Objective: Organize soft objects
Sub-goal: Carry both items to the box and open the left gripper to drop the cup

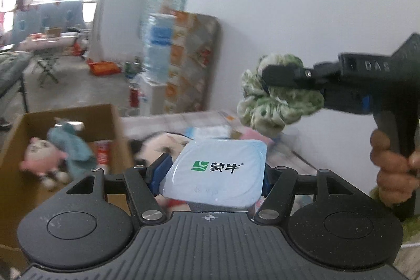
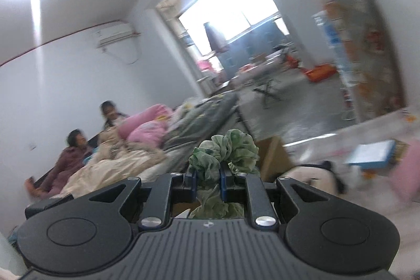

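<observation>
We carry both finds clear of the clutter: our left gripper [image 1: 212,172] clamps a sealed yogurt cup [image 1: 218,169], our right gripper [image 2: 208,181] pinches a green scrunchie [image 2: 225,148]. The cardboard box [image 1: 15,175] of plush toys [image 1: 42,156] sits near, likely their destination.

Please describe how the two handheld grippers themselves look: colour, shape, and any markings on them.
Both are matt black plastic. Each body has a ribbed top plate with a small crosshair mark, two round discs at the sides, and angled linkage arms with silver rivets. The finger pads are blue. From the side, the right gripper shows a pistol-style handle, raised letters and a blue accent. The left gripper shows no cables. No sleeve is visible.
</observation>
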Tool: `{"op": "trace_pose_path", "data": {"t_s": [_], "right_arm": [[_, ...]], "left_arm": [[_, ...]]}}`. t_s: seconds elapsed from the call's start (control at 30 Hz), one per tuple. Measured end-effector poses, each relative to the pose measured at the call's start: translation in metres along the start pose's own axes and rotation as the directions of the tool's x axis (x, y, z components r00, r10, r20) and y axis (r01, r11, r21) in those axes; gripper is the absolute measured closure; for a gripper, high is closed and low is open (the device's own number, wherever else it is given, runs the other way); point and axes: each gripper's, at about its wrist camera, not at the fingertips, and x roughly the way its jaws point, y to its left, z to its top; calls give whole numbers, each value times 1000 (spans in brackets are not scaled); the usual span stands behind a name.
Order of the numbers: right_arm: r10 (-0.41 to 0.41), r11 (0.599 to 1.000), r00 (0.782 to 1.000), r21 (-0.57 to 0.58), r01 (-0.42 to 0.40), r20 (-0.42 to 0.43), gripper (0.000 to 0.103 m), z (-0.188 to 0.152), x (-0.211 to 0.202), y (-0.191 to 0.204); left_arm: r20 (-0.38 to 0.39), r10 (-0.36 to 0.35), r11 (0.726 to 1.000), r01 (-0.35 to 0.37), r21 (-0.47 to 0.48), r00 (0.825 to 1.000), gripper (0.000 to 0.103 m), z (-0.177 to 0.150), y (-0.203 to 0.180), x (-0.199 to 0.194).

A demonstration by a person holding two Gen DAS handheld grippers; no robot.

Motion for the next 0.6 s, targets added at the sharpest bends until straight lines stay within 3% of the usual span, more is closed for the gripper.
{"op": "trace_pose_path", "data": {"t_s": [0.23,0.37,0.6], "right_arm": [[116,993,988,9,-116,-101,91,11,88,34],[147,989,972,49,-140,-182,91,10,144,37],[111,990,949,113,-80,-296,91,1,235,15]], "left_arm": [[24,150,986,-148,-70,988,42,17,62,-16],[-1,249,964,-247,-99,969,42,22,100,-3],[-110,367,916,-379,-129,924,42,22,169,52]]}}
